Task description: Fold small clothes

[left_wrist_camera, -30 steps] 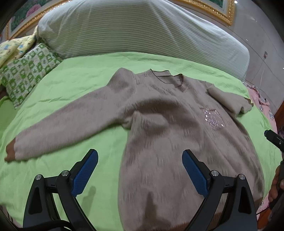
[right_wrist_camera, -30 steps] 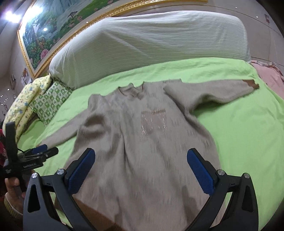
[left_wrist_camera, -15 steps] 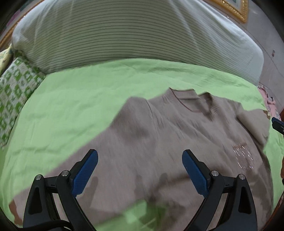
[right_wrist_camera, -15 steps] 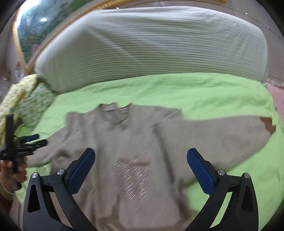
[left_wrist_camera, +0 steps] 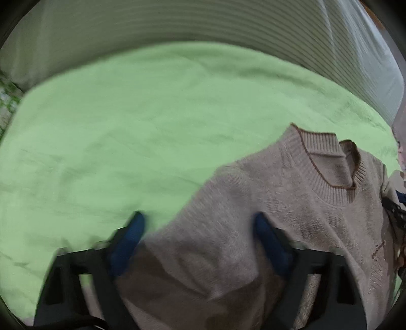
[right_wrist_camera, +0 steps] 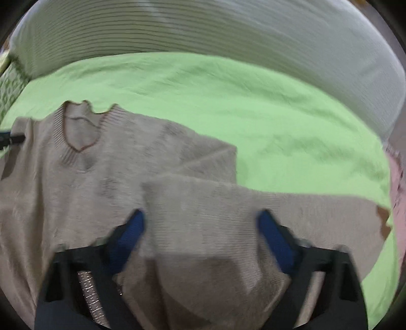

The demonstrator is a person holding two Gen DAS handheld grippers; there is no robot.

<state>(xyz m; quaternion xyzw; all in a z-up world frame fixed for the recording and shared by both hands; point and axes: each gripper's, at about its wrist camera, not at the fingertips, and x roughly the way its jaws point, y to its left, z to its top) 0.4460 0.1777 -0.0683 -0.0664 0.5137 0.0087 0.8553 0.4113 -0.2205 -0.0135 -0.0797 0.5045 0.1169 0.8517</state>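
A beige knitted sweater (left_wrist_camera: 279, 203) lies flat on a green bedsheet (left_wrist_camera: 127, 127), collar toward the pillow. My left gripper (left_wrist_camera: 198, 228) is open, low over the sweater's left shoulder, with the cloth between its blue pads. In the right wrist view the sweater (right_wrist_camera: 88, 165) shows its collar at the upper left, and its right sleeve (right_wrist_camera: 304, 210) runs out to the right with a brown cuff. My right gripper (right_wrist_camera: 200, 226) is open, low over the start of that sleeve. Whether either gripper touches the cloth I cannot tell.
A long striped grey-white pillow (left_wrist_camera: 203, 22) lies across the head of the bed and also shows in the right wrist view (right_wrist_camera: 228, 25). A green patterned cushion (right_wrist_camera: 7, 88) is at the far left. Pink fabric (right_wrist_camera: 397, 203) lies at the bed's right edge.
Both grippers have moved forward and down toward the sweater's shoulders. The sweater now fills the lower part of both views. Both grippers stay open.
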